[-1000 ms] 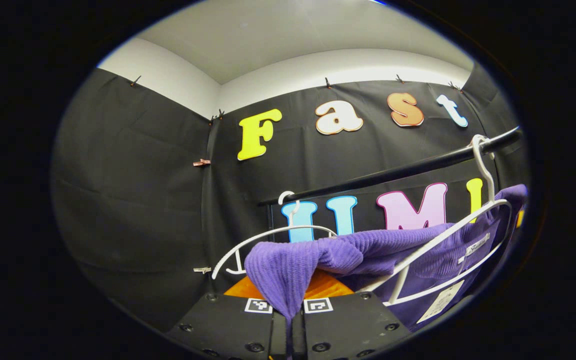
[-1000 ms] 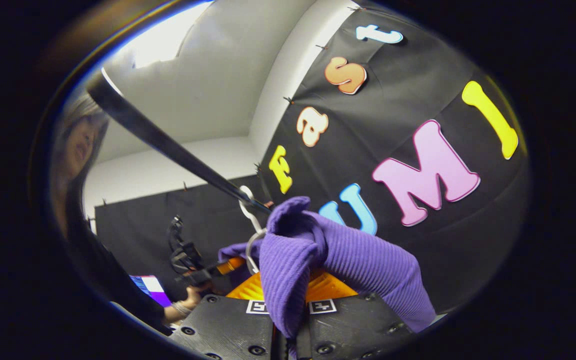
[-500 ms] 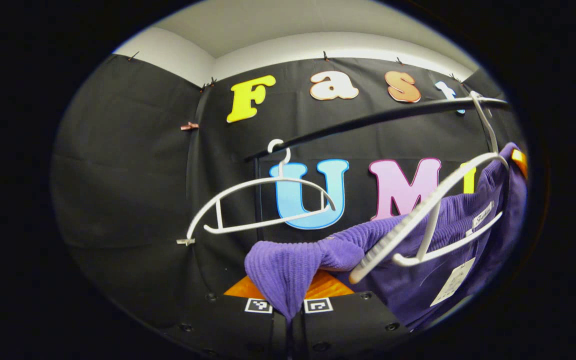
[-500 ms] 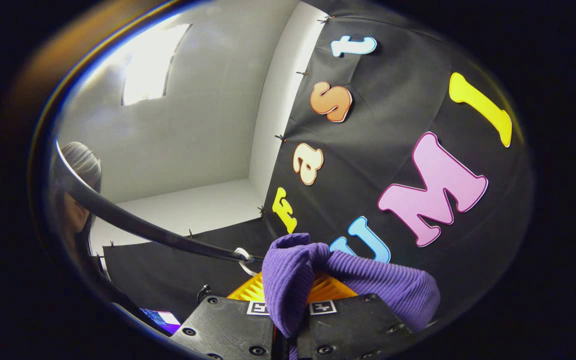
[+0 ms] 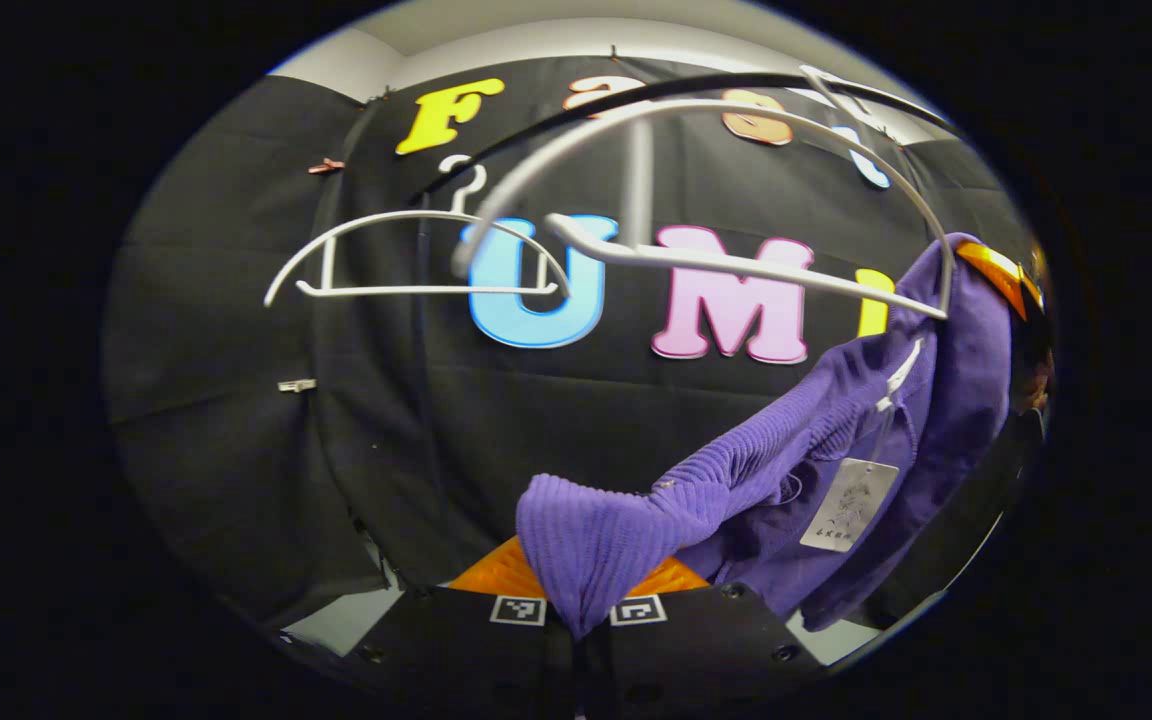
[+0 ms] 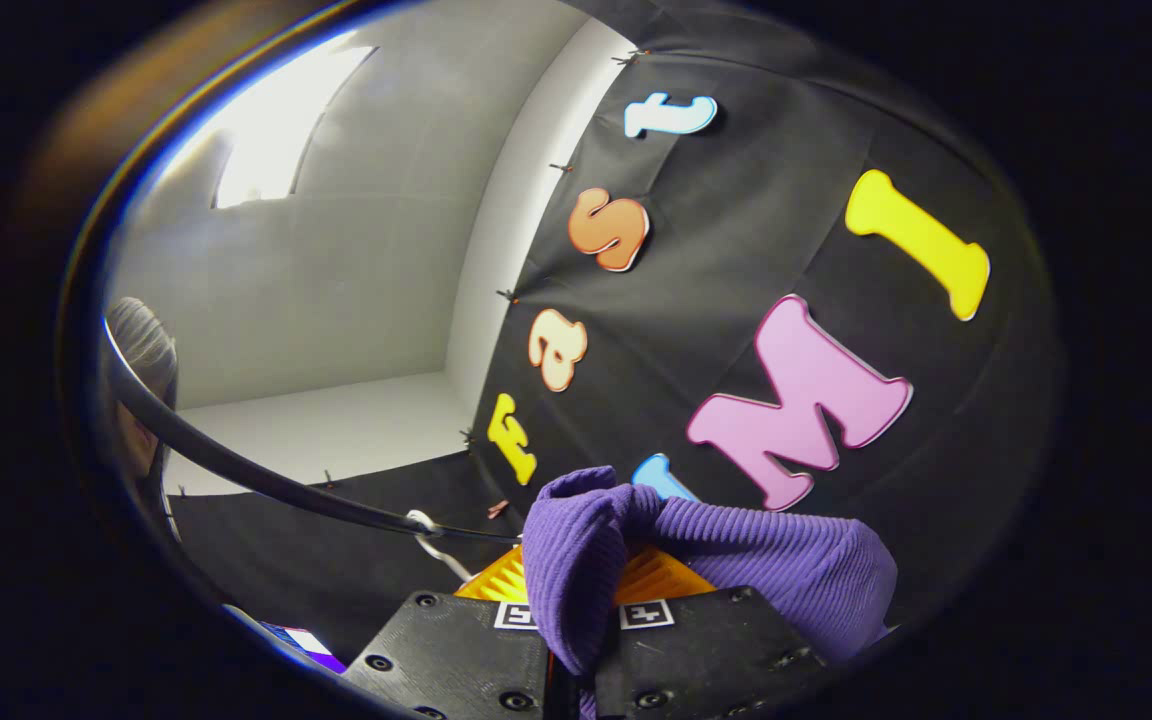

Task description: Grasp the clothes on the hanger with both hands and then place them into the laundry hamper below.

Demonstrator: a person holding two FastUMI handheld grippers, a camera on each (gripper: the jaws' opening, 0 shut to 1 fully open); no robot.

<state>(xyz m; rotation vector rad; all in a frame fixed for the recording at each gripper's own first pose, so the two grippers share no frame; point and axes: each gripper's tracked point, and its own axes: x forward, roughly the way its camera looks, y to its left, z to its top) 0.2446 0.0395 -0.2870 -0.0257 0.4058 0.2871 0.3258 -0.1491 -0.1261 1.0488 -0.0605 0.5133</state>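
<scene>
In the left gripper view, the left gripper [image 5: 581,625] is clenched on a bunched fold of the purple sweater [image 5: 736,480], the ribbed cloth pinched between its two fingers at the bottom of the frame. From that fold the knit climbs up and to the right, where the far shoulder is bunched against the other gripper (seen as an orange edge at the right rim). A pale paper tag [image 5: 848,505] dangles on a thread from the inside of the collar. Just above the garment a white hanger [image 5: 736,262] swings blurred and tilted, its lower bar clear of the knit along most of its length; whether its right end touches the cloth cannot be told. It hangs from a dark rail [image 5: 576,112]. Farther left on the same rail, well apart, hangs a second white hanger [image 5: 406,250], bare. In the right gripper view, the right gripper [image 6: 581,625] likewise grasps a thick wad of the same sweater [image 6: 736,570], which bulges over its fingers and spills to the right. Behind it the rail [image 6: 266,480] curves across the left side, with a white hook [image 6: 428,535] looped over it.
</scene>
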